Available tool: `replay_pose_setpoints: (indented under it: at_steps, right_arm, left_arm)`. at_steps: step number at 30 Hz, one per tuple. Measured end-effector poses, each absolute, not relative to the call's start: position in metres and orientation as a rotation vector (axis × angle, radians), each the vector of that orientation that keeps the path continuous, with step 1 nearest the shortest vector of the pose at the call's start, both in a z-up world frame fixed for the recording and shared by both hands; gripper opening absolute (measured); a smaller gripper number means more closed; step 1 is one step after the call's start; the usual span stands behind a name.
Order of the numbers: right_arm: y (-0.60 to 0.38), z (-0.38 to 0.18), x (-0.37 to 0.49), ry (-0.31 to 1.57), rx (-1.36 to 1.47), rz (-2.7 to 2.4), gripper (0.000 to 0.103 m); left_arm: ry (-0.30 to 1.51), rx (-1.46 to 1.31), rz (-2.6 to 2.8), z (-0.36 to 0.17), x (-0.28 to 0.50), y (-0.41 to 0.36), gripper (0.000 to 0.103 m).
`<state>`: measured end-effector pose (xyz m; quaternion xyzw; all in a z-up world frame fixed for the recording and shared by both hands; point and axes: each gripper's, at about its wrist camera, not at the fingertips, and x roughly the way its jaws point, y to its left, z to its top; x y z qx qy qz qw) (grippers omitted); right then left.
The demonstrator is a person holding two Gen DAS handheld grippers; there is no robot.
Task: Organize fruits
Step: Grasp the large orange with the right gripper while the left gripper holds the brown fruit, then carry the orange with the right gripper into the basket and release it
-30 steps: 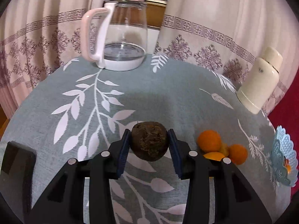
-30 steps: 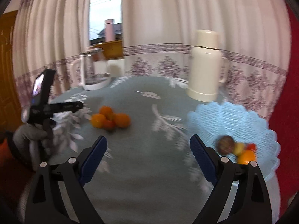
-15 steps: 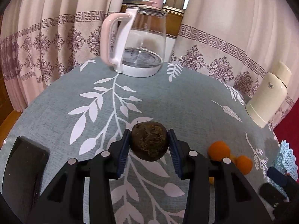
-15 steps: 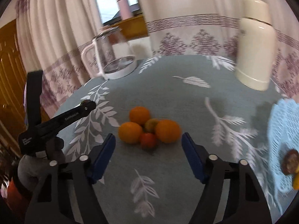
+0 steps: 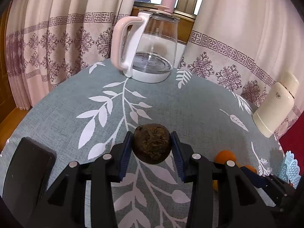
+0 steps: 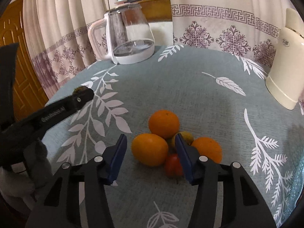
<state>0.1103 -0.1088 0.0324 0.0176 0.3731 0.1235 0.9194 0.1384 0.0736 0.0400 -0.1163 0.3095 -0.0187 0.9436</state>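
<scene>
My left gripper (image 5: 151,148) is shut on a dark brown wrinkled round fruit (image 5: 151,142), held just above the grey-green leaf-print tablecloth (image 5: 171,102). In the right wrist view a pile of fruit lies mid-table: a front orange (image 6: 149,149), a back orange (image 6: 163,123), a right orange (image 6: 208,148), a small red fruit (image 6: 172,166) and a yellow-green fruit (image 6: 185,135). My right gripper (image 6: 150,153) straddles the front orange. Its jaws are closing, and a gap shows on both sides of the orange. The left gripper (image 6: 83,95) shows at the left.
A glass kettle (image 5: 152,49) with a pink handle stands at the table's far edge, before patterned curtains. A cream thermos (image 6: 285,62) stands at the right. A pale blue lace plate (image 5: 289,168) sits at the right edge. Part of the orange pile (image 5: 225,155) shows past my left fingers.
My right gripper has swung left from the blue plate to the fruit pile, come lower, and narrowed its jaws around the front orange. The left gripper keeps its hold on the brown fruit.
</scene>
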Motion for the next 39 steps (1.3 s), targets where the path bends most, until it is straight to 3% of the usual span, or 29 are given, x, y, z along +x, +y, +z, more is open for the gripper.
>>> replay_pose_setpoints:
  at_steps: [18, 21, 39]
  right_arm:
    - [-0.076, 0.025, 0.106, 0.776, -0.19, 0.193, 0.052]
    - [-0.074, 0.025, 0.104, 0.766, -0.223, 0.163, 0.044]
    - [-0.11, 0.044, 0.029, 0.734, -0.013, 0.224, 0.044]
  left_arm:
    - [0.625, -0.247, -0.042, 0.041, 0.137, 0.073, 0.042]
    - [0.625, -0.251, -0.046, 0.042, 0.137, 0.073, 0.042]
    - [0.613, -0.256, -0.059, 0.044, 0.133, 0.072, 0.042]
